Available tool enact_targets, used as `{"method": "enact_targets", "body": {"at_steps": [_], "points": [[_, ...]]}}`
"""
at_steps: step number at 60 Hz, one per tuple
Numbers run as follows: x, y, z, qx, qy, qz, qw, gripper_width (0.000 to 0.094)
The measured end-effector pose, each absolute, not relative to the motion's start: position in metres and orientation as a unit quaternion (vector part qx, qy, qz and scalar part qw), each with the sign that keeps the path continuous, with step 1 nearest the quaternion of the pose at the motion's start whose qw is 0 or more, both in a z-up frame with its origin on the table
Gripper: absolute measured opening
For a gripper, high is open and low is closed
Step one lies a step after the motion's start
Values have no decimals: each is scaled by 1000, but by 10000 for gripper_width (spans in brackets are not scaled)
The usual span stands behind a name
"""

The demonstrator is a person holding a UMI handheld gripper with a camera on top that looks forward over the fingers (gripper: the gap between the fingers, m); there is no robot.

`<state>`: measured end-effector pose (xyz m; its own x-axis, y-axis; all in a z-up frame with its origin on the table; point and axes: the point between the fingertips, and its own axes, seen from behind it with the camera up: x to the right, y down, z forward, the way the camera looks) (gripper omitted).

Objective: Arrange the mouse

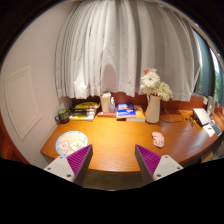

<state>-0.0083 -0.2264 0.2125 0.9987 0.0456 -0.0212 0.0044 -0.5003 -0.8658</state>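
The two-finger gripper (113, 160) with purple pads hung above the orange wooden desk (115, 140), its fingers spread wide and holding nothing; the small pink-and-white computer mouse (158, 139) lay well ahead of the right finger; a careless reach might have knocked the white vase of pale flowers (152, 100) behind it.

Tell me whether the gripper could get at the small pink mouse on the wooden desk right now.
Probably yes. The small pink mouse lies alone on the wooden desk, just beyond the right finger of the open gripper, with bare desk between them. The white vase stands farther back.
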Motion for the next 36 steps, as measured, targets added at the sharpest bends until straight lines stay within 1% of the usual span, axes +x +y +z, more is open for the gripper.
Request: {"method": "enact_targets", "body": {"at_steps": [4, 8, 9, 10, 11, 20, 29, 36], "points": [[-4, -235, 191, -871, -18, 22, 491, 860], [6, -238, 161, -877, -11, 20, 481, 854], [10, -235, 181, -877, -9, 21, 480, 854], [10, -238, 153, -879, -6, 21, 477, 855], [18, -241, 139, -879, -7, 17, 476, 853], [82, -236, 80, -891, 9, -17, 454, 854], [151, -211, 40, -901, 30, -46, 430, 846], [189, -171, 24, -904, 43, -56, 422, 840]]}}
